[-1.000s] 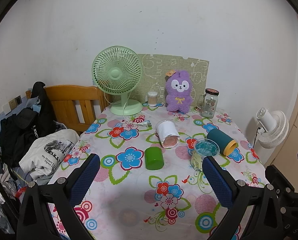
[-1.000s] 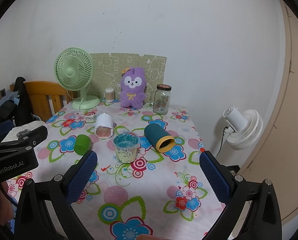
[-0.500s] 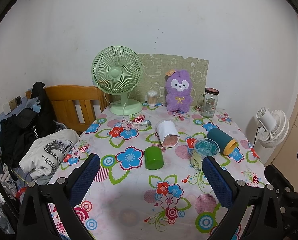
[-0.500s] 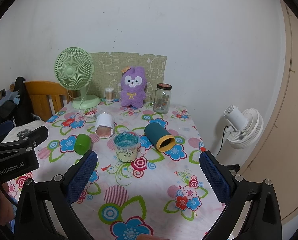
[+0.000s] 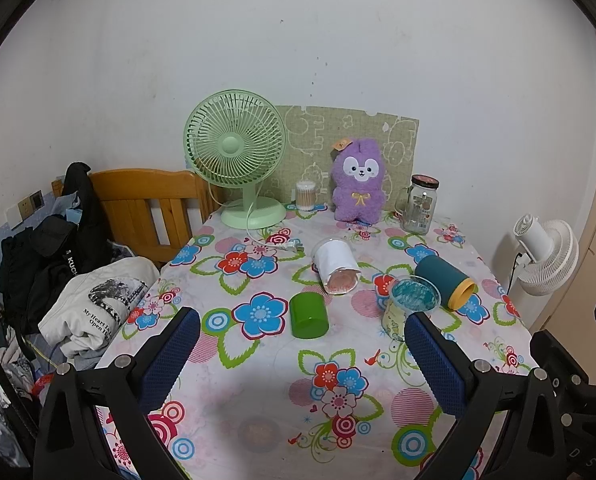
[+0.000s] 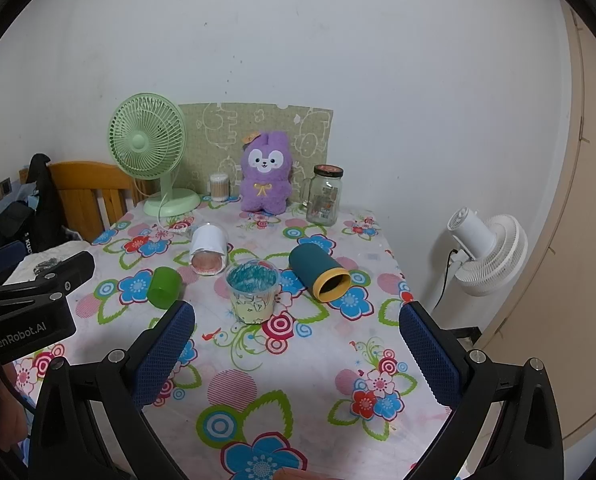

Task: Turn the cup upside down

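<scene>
Blue-padded left hand-held gripper (image 5: pixel 298 344) and right hand-held gripper (image 6: pixel 298 340) gape empty, partly hiding the clear cup (image 5: pixel 408 308).

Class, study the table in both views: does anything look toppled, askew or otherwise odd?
Three cups lie on their sides: the green cup, the white cup and the teal cup, its yellow-rimmed mouth towards the camera. Only the clear plastic cup stands upright. The green fan's plug lies loose on the tablecloth, unplugged.
</scene>
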Demonstrator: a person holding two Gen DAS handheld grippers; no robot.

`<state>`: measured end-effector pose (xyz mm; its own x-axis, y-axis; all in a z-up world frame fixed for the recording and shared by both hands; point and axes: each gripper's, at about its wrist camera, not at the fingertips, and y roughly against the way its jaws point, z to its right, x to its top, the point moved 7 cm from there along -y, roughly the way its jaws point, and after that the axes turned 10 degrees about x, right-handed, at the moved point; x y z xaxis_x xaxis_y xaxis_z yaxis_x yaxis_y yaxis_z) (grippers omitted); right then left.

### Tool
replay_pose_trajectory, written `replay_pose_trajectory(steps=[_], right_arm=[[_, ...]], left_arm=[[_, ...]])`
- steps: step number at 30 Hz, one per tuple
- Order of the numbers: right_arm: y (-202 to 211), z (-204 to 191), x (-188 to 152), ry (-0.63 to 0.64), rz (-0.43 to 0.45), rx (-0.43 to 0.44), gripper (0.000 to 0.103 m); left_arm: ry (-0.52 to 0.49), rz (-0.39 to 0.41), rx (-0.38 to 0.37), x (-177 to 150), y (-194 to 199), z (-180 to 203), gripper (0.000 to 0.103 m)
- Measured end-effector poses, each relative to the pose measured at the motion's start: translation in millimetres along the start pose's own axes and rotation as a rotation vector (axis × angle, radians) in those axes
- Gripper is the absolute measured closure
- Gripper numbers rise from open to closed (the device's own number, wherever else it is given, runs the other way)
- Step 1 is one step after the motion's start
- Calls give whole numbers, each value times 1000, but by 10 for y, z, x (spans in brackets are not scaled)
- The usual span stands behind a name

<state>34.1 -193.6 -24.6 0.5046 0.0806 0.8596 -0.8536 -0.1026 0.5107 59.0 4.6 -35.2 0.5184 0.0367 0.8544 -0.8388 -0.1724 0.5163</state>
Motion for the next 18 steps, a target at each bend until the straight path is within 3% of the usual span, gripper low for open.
replay_pose_trajectory(steps=[18], right_arm=[[-137,-65,-62,15,-25,6,0]], left_arm=[[11,-20,15,-113,-126,-95,0]])
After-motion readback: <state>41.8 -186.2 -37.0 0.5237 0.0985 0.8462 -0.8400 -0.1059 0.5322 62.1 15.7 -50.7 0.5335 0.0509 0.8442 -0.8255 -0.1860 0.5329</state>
